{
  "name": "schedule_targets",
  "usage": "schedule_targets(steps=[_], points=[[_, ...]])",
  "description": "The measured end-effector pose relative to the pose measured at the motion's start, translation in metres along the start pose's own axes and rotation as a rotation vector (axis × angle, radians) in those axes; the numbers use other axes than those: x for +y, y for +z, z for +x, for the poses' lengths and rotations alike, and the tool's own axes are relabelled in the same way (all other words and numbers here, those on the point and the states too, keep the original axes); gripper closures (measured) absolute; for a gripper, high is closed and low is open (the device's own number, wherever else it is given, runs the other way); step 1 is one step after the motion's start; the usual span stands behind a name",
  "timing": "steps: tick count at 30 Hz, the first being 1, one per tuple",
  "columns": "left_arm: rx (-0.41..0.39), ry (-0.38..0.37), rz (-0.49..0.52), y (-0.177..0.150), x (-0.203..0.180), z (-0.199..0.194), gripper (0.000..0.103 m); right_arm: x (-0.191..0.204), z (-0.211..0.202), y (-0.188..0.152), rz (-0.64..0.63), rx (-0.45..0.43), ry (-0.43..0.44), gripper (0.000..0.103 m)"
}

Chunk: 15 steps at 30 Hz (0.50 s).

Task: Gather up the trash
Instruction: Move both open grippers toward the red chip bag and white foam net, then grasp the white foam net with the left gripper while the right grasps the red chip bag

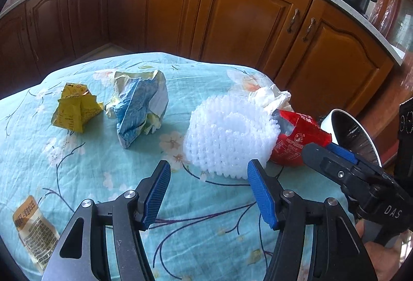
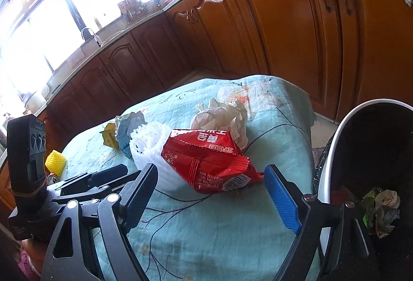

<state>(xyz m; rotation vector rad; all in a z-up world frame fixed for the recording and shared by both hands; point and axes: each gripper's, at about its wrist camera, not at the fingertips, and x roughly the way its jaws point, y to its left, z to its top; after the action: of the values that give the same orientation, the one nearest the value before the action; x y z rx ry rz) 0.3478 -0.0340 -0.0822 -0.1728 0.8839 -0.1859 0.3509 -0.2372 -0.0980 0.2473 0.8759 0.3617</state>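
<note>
Trash is all over your table's blue floral cloth [image 1: 77, 177]: the red snack bag [image 2: 209, 162] sits just ahead of your right gripper [image 2: 213, 194], whose jaws are apart with nothing between them. Your left gripper [image 1: 209, 193] is open too, empty, pointing at the white foam net [image 1: 229, 139]. Yellow wrapper [image 1: 74, 110], blue wrapper [image 1: 139, 113] and crumpled tissue [image 2: 224, 115] lie further back, and the bin [image 2: 333, 149] is right beside the table.

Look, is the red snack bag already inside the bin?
No, the red snack bag lies on the tablecloth, beside the bin.
</note>
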Motion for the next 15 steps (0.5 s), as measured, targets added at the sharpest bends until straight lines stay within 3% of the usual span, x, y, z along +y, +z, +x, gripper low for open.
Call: schedule_targets(steps=[3,7,15], points=[[-0.002,-0.013,0.018,0.003,-0.001,0.007,0.043,-0.004,0.008,0.001,0.005,0.028,0.005,0.046],[0.008,-0.034,0.025,0.005,0.0,0.015,0.045,-0.003,0.01,0.0,-0.003,0.029,0.012,0.065],[0.006,-0.052,0.012,0.005,0.001,0.013,0.045,-0.003,0.002,-0.001,0.008,0.018,0.015,0.073]])
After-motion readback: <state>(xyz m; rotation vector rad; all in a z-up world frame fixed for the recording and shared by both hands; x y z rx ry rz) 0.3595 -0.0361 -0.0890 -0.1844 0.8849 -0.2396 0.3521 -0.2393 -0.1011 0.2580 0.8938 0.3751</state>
